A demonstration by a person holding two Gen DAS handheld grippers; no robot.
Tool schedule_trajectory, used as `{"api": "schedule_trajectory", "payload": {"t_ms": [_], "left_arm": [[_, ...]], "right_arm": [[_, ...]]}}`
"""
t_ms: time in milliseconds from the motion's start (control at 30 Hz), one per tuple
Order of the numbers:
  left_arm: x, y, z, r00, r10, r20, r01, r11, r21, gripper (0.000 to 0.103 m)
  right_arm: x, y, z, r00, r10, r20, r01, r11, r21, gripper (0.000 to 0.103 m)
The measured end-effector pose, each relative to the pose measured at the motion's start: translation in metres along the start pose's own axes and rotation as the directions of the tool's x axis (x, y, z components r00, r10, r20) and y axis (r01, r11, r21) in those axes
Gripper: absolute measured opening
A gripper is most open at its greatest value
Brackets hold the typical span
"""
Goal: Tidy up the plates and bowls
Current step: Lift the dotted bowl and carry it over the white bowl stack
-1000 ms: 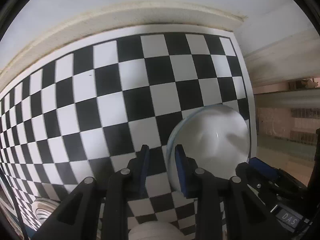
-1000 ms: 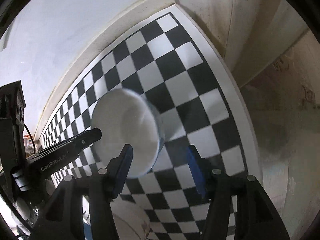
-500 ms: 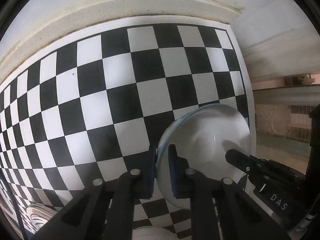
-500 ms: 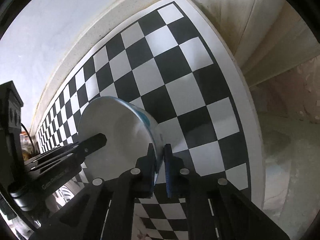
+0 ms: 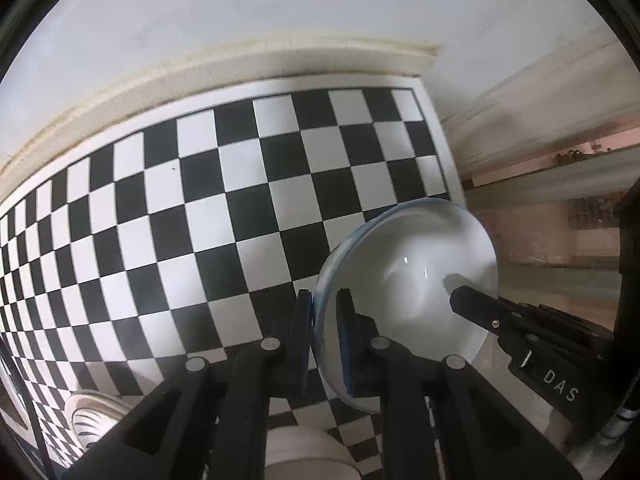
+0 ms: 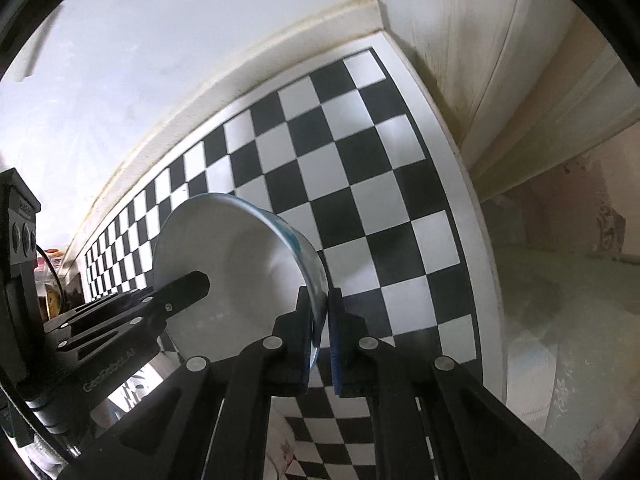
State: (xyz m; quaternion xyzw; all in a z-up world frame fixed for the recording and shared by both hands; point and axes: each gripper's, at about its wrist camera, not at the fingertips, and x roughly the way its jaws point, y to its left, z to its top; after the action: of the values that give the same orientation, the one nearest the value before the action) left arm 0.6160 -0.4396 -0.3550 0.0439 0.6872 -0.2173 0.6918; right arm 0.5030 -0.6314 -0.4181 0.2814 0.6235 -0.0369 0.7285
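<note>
Bowl [image 5: 412,276] rim pinched by left hand-held gripper [image 5: 325,320] and right hand-held gripper [image 6: 319,316].

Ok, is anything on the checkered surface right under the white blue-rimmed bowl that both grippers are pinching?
Nothing visible. The white blue-rimmed bowl is gripped on opposite rims by the left gripper and right gripper; the checkered surface beyond it is bare. Other white dishes lie nearer the cameras.

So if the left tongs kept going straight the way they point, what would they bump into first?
Probably the checkered mat. The left tongs already pinch the bowl by its rim and point steeply down at the mat; nothing else shows between, though depth is hard to judge.
</note>
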Motion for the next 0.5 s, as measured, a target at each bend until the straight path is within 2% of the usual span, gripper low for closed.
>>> {"api": "schedule_trajectory", "payload": {"t_ms": [233,500], "left_arm": [[-0.039,0.008,-0.018,0.998,-0.009,0.055,0.008,1.000,0.017,0.010],[-0.070,0.017,-0.059,0.996,-0.010,0.088,0.007,1.000,0.029,0.010]], "right_arm": [[-0.033,0.020,-0.022,0.999,0.019,0.046,-0.017,0.999,-0.029,0.008],[-0.058,0.034,-0.063,0.997,0.032,0.076,-0.027,0.998,-0.059,0.008]]}}
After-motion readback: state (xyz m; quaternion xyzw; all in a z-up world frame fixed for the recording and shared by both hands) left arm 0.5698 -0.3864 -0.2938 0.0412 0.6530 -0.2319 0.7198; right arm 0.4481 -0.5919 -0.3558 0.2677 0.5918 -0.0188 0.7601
